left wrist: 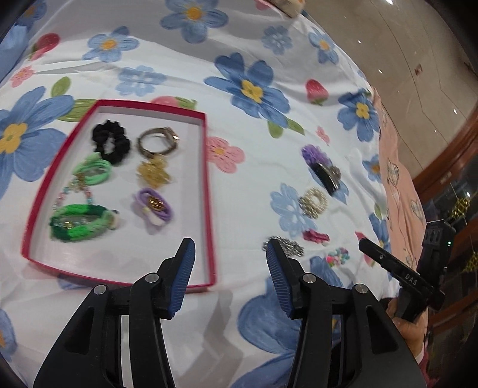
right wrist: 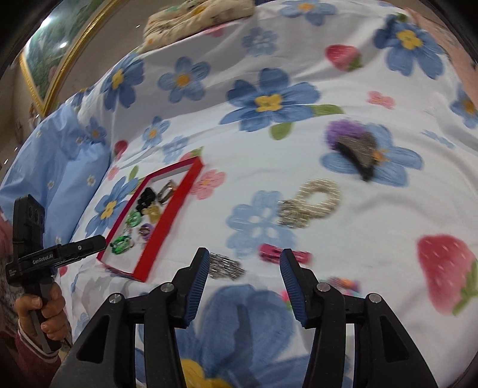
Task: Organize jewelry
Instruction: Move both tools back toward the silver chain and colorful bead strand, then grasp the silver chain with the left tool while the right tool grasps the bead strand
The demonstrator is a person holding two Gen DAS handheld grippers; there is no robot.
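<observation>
A red-rimmed box (left wrist: 209, 191) (right wrist: 167, 221) lies on the flowered sheet and holds a black scrunchie (left wrist: 111, 142), a watch (left wrist: 158, 140), a gold flower piece (left wrist: 154, 173), green hair ties (left wrist: 95, 170), a green bracelet (left wrist: 80, 222) and a purple hair tie (left wrist: 153, 206). Loose on the sheet to its right lie a purple-and-black hair clip (left wrist: 324, 168) (right wrist: 355, 149), a pearl scrunchie (left wrist: 313, 201) (right wrist: 313, 201), a silver chain piece (left wrist: 291, 246) (right wrist: 224, 267), a pink clip (left wrist: 316, 235) (right wrist: 270, 253) and coloured beads (left wrist: 337, 256). My left gripper (left wrist: 230, 253) is open and empty by the box's near right corner. My right gripper (right wrist: 243, 262) is open and empty above the sheet.
A folded cream cloth (right wrist: 197, 21) lies at the bed's far end, a blue pillow (right wrist: 56, 167) at the left. The bed's edge drops to a tiled floor (left wrist: 403, 53) on the right. A hand (right wrist: 44, 310) grips the other gripper's handle.
</observation>
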